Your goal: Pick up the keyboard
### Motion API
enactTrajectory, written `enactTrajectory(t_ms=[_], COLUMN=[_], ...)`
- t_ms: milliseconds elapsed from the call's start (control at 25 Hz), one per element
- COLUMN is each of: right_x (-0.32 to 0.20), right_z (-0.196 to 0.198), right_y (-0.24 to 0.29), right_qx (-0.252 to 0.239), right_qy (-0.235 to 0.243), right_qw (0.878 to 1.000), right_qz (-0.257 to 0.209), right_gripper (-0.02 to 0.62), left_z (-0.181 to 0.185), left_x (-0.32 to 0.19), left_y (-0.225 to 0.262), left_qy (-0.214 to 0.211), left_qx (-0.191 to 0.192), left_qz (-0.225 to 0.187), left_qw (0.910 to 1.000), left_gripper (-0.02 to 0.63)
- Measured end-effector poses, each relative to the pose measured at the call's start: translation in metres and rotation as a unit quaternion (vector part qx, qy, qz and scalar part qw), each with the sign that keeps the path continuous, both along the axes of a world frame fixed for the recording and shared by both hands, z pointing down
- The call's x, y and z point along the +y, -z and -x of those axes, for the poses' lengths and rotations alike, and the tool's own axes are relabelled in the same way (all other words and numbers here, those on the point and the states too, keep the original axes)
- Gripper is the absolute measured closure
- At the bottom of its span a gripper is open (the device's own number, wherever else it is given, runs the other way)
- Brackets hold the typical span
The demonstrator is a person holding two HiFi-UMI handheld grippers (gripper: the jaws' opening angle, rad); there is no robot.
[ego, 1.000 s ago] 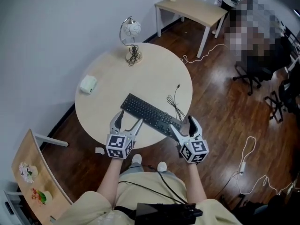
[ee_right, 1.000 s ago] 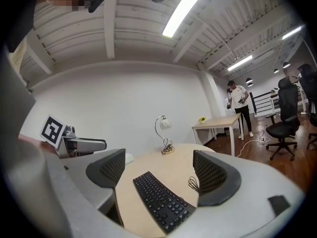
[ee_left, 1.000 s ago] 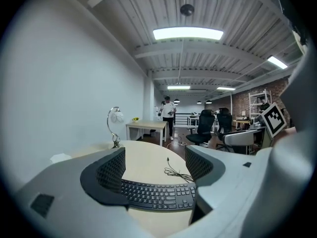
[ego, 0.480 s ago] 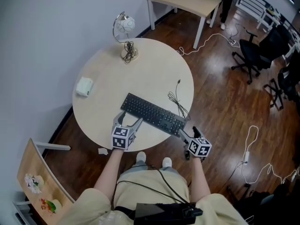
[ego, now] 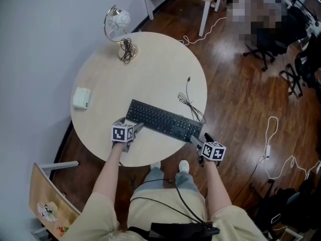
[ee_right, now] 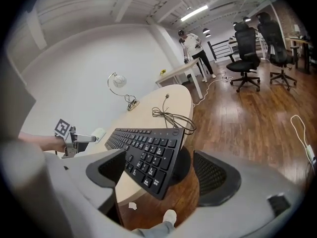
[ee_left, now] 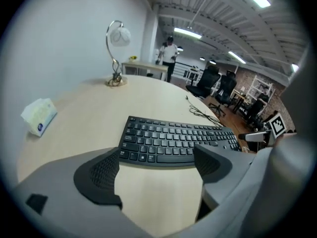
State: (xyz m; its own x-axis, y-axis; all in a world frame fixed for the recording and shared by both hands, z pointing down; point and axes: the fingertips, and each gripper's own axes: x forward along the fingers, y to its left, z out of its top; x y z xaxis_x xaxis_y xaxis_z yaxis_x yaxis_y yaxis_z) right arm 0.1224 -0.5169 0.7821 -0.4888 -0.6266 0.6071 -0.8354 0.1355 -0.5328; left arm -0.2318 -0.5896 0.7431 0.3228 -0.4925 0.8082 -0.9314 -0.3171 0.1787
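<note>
While the keyboard [ego: 161,121] lies flat near the table's [ego: 150,69] front edge, its right end juts between the right gripper's [ego: 199,139] parted jaws, unpinched. The left gripper's [ego: 133,129] jaws are opening over bare table beside its left end. Uneven closing could skew it, and its loose cable [ego: 188,104] might snag.

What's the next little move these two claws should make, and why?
Probably slide the left gripper forward until the keyboard enters its jaws: they are opening over bare table, while the right gripper straddles the other end, jaws open.
</note>
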Motion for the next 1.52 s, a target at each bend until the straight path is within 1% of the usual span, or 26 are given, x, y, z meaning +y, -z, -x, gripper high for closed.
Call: enactTrajectory(t_ms=[80, 120, 280, 360, 400, 480, 560, 600, 680, 760, 800, 960, 1040, 1160, 1280, 1320, 1400, 1440, 1520], right_x=[-0.006, -0.008, -0.011, -0.014, -0.015, -0.020, -0.024, -0.026, -0.030, -0.031, -0.032, -0.036, -0.037, -0.038, -0.048, -0.052, -0.062, -0.066, -0.075], right_z=[0.002, 0.004, 0.014, 0.013, 0.013, 0.014, 0.019, 0.021, 0.025, 0.032, 0.034, 0.032, 0.032, 0.027, 0.016, 0.013, 0.008, 0.006, 0.008], right_y=[-0.008, -0.013, -0.025, -0.026, -0.026, -0.027, -0.030, -0.031, -0.034, -0.037, -0.039, -0.033, -0.028, -0.012, 0.016, 0.026, 0.048, 0.061, 0.089], right_qx=[-0.002, -0.002, 0.001, 0.004, 0.004, -0.001, -0.004, -0.004, -0.003, -0.006, -0.007, -0.013, -0.013, 0.003, -0.007, -0.011, -0.019, -0.028, -0.051], right_qy=[-0.007, -0.010, -0.009, -0.010, -0.013, -0.018, -0.020, -0.020, -0.018, -0.021, -0.027, -0.059, -0.068, -0.071, -0.078, -0.078, -0.075, -0.075, -0.069], right_qw=[1.000, 1.000, 0.999, 0.999, 0.999, 0.999, 0.999, 0.999, 0.999, 0.999, 0.999, 0.998, 0.997, 0.997, 0.996, 0.996, 0.994, 0.992, 0.988], right_qz=[0.010, 0.016, 0.031, 0.033, 0.033, 0.033, 0.032, 0.032, 0.031, 0.031, 0.031, 0.033, 0.032, 0.007, -0.037, -0.052, -0.081, -0.096, -0.127], right_gripper=[0.144, 0.144, 0.144, 0.144, 0.143, 0.144, 0.144, 0.144, 0.144, 0.144, 0.144, 0.152, 0.163, 0.189, 0.194, 0.209, 0.256, 0.291, 0.385], left_z=[0.008, 0.012, 0.023, 0.022, 0.020, 0.016, 0.017, 0.017, 0.016, 0.009, 0.006, -0.002, -0.002, -0.002, -0.007, -0.008, -0.007, -0.005, -0.001], left_x=[-0.012, -0.018, -0.038, -0.051, -0.059, -0.070, -0.073, -0.073, -0.074, -0.073, -0.072, -0.070, -0.068, -0.058, -0.046, -0.043, -0.037, -0.035, -0.033], left_y=[-0.016, -0.024, -0.045, -0.048, -0.050, -0.056, -0.065, -0.068, -0.070, -0.071, -0.072, -0.071, -0.069, -0.066, -0.060, -0.058, -0.054, -0.051, -0.045], left_qy=[0.018, 0.020, 0.010, 0.008, 0.005, -0.009, -0.024, -0.028, -0.031, -0.031, -0.032, -0.041, -0.041, -0.035, -0.020, -0.011, 0.012, 0.024, 0.049], left_qx=[0.001, -0.001, 0.000, 0.013, 0.022, 0.029, 0.022, 0.016, 0.014, 0.029, 0.036, 0.036, 0.046, 0.065, 0.096, 0.109, 0.133, 0.144, 0.164], left_qz=[0.022, 0.030, 0.043, 0.042, 0.041, 0.047, 0.058, 0.057, 0.037, 0.011, 0.004, 0.011, 0.011, 0.016, 0.023, 0.023, 0.018, 0.013, 0.002], left_qw=[0.9996, 0.9994, 0.9990, 0.9990, 0.9989, 0.9984, 0.9978, 0.9979, 0.9987, 0.9990, 0.9988, 0.9984, 0.9981, 0.9971, 0.9949, 0.9938, 0.9909, 0.9892, 0.9852], left_gripper=[0.091, 0.070, 0.055, 0.050, 0.035, 0.035, 0.030, 0.028, 0.028, 0.028, 0.033, 0.109, 0.117, 0.124, 0.126, 0.126, 0.126, 0.126, 0.126])
